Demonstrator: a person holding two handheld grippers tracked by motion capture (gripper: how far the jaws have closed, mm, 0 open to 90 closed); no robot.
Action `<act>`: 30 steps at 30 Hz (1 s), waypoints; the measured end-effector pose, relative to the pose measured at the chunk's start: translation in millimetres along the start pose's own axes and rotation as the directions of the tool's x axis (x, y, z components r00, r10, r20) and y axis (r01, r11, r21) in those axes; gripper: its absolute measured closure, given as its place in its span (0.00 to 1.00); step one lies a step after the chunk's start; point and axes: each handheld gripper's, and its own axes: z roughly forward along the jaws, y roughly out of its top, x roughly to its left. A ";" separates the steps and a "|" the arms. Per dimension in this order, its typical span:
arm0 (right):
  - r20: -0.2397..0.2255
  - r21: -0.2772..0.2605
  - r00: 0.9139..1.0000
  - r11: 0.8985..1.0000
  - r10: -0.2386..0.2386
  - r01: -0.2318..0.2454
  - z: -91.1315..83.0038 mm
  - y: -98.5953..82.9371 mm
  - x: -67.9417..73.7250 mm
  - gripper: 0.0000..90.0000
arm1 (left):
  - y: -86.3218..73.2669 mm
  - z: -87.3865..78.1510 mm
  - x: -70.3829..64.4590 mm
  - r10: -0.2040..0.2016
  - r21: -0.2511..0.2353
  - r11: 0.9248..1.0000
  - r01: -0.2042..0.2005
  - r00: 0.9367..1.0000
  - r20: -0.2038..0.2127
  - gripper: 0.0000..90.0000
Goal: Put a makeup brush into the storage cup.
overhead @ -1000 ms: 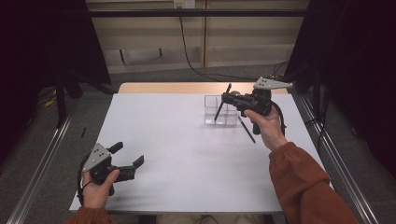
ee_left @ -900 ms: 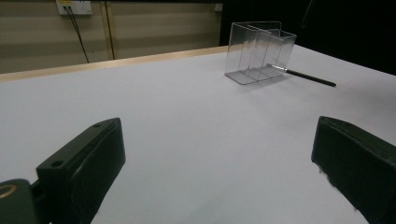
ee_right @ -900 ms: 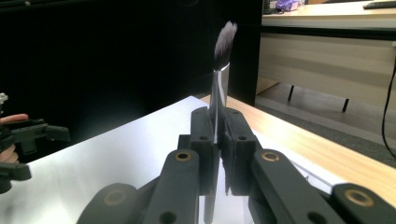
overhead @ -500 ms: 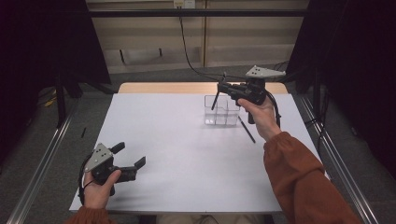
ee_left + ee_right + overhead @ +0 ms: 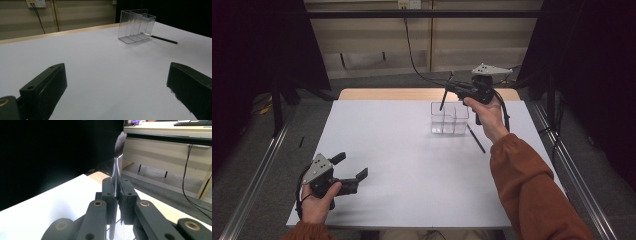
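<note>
The bench (image 5: 412, 170) is one white surface with a strip of bare wood along its far edge; its near edge is partly cut off by the person's two arms, and the right sleeve (image 5: 537, 195) hides the near right corner.

One clear plastic organiser (image 5: 449, 118) stands toward the far edge, right of centre. In the high view it looks divided into two compartments, though its transparent walls make the inner partitions hard to count; the left gripper view shows it upright (image 5: 136, 25).

There are two grippers. The left gripper (image 5: 348, 175) rests at the near left corner with its jaws spread wide apart and nothing between them, the bare bench visible in the gap in its own view. The right gripper (image 5: 451, 86) is held above the organiser, jaws pressed together on one makeup brush (image 5: 117, 157), whose dark bristles point up; its lower end drops out of sight behind the jaws.

A second slim dark stick (image 5: 476, 139) lies flat on the bench just right of the organiser; whether it is a brush or a pencil is too small to tell.
</note>
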 end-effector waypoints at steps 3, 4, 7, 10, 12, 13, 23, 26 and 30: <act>0.015 0.013 1.000 1.000 -0.012 0.012 6.7 1.3 -0.7 0.93 | 0.2 -0.3 -0.2 0.002 0.000 1.000 -0.002 1.000 0.000 0.03; 0.019 0.021 1.000 1.000 -0.014 0.013 8.9 1.0 -1.0 0.93 | 0.2 -0.4 -0.2 0.003 0.000 1.000 -0.003 1.000 0.001 0.03; 0.026 0.033 1.000 0.999 -0.012 0.011 14.2 -0.3 -2.7 0.93 | -0.1 -0.4 0.0 0.003 -0.001 1.000 -0.003 1.000 0.001 0.03; 0.024 0.042 1.000 0.999 -0.008 0.007 17.0 -3.7 -3.9 0.93 | -0.4 -0.4 0.2 0.000 -0.001 1.000 0.000 1.000 0.001 0.03; 0.025 0.047 1.000 0.999 -0.006 0.005 17.5 -5.0 -3.9 0.93 | -0.2 -0.7 0.4 0.005 0.000 1.000 -0.005 1.000 0.000 0.03; 0.025 0.050 1.000 0.999 -0.005 0.003 17.9 -6.3 -4.4 0.93 | -0.1 -0.7 0.3 0.005 0.000 1.000 -0.005 1.000 0.000 0.03; 0.017 0.087 1.000 0.996 0.003 -0.005 23.9 -18.7 -7.0 0.93 | -0.1 -0.7 -0.2 0.010 -0.005 1.000 -0.010 1.000 0.006 0.03; 0.021 0.101 1.000 0.995 0.004 -0.006 26.0 -23.1 -7.2 0.93 | 0.0 -0.8 0.2 0.016 -0.003 1.000 -0.016 1.000 0.006 0.03; 0.018 0.105 1.000 0.994 0.010 -0.012 28.6 -27.8 -7.5 0.93 | -0.6 -0.9 -0.3 0.009 -0.001 1.000 -0.009 1.000 0.005 0.03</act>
